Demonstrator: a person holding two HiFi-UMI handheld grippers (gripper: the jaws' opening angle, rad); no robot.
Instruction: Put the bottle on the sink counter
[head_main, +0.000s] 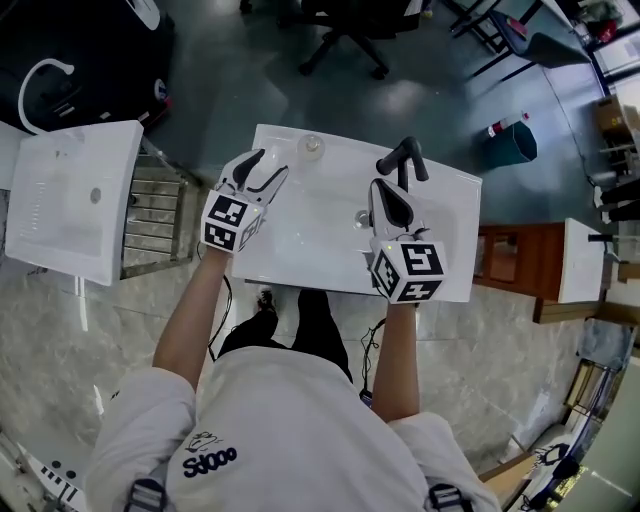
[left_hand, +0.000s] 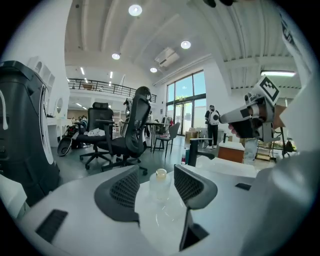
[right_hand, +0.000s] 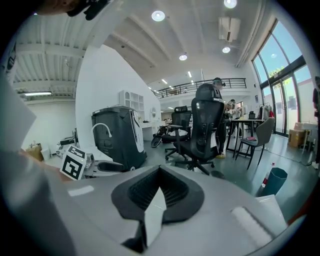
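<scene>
- Head view: white sink counter (head_main: 300, 255) with bare room along its near edge and open grey floor past its far edge.
- On the shirt (head_main: 250, 430), print roughly "SJ000", the letters uncertain.
- Right gripper (right_hand: 159, 175) pinched fully together, empty, near the black faucet (head_main: 402, 160).
- Left gripper (left_hand: 156, 176) spread partway, gripping nothing.
- Clear bottle (head_main: 311, 147) upright on the counter by the far edge, between the left jaws, untouched.
</scene>
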